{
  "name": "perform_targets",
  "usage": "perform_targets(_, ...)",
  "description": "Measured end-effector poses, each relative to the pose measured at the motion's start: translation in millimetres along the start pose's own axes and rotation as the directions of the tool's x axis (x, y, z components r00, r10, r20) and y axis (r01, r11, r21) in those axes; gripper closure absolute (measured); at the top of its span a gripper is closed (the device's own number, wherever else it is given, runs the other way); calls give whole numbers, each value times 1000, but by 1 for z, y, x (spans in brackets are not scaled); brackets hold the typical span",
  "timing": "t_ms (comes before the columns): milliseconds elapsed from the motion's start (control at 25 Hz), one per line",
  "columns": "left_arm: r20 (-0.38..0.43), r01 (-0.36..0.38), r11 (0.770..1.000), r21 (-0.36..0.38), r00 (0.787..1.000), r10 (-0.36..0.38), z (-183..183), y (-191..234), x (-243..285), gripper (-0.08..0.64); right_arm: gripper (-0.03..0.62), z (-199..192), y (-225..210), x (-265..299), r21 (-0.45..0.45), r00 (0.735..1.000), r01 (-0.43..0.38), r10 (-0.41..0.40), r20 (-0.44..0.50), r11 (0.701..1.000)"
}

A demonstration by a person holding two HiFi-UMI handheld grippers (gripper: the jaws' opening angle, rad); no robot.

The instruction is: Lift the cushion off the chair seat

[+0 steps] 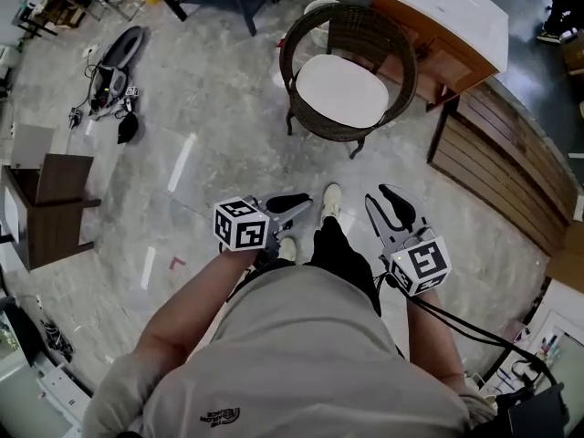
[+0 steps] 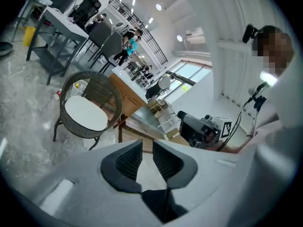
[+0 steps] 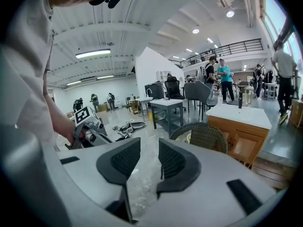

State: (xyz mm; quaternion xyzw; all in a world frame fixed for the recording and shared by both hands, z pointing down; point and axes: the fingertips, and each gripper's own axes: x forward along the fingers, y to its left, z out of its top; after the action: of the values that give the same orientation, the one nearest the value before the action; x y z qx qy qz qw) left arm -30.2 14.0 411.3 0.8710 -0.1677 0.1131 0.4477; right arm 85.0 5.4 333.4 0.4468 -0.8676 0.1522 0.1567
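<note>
A round white cushion (image 1: 341,91) lies flat on the seat of a dark wicker tub chair (image 1: 394,55) at the top middle of the head view. Both grippers are held close to the person's body, well short of the chair. The left gripper (image 1: 290,203) has a narrow gap between its pads, with nothing in it. The right gripper (image 1: 388,199) stands open and empty. In the left gripper view the cushion (image 2: 86,112) and chair (image 2: 92,82) sit far off to the left of the left gripper (image 2: 147,148). The right gripper view has the chair (image 3: 204,136) beyond the right gripper (image 3: 149,148).
A wooden cabinet with a white top (image 1: 447,26) stands right beside the chair, and a slatted wooden wall (image 1: 511,172) runs along the right. A dark wooden stand (image 1: 55,199) is at the left, loose gear (image 1: 114,71) lies on the marble floor, and several people stand far back.
</note>
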Motion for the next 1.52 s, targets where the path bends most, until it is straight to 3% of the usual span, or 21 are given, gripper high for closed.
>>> perform_targets(160, 36, -35, 996, -76, 999, 38, 28, 39, 46, 509, 471, 5, -57, 27, 2, 999, -33, 34, -17, 999)
perform_targets(280, 72, -34, 982, -187, 996, 49, 40, 70, 81, 498, 469, -6, -93, 43, 25, 997, -66, 67, -42, 998)
perform_targets(400, 107, -30, 956, -291, 992, 63, 42, 102, 109, 495, 463, -20, -115, 58, 37, 991, -107, 109, -83, 994)
perform_targets(600, 131, -31, 919, -393, 987, 89, 44, 170, 155, 486, 462, -30, -146, 89, 4, 985, -137, 136, -106, 991)
perform_targets(800, 169, -19, 858, -513, 978, 123, 30, 240, 194, 446, 462, -55, -169, 112, 29, 979, -136, 139, -146, 990)
perform_targets(1160, 208, -48, 801, -597, 955, 212, 17, 360, 241, 373, 462, -122, -187, 141, 83, 953, -141, 158, -259, 987)
perform_targets(1520, 262, -14, 728, -686, 928, 265, 8, 431, 274, 328, 462, -149, -201, 156, 129, 948, -118, 150, -280, 985)
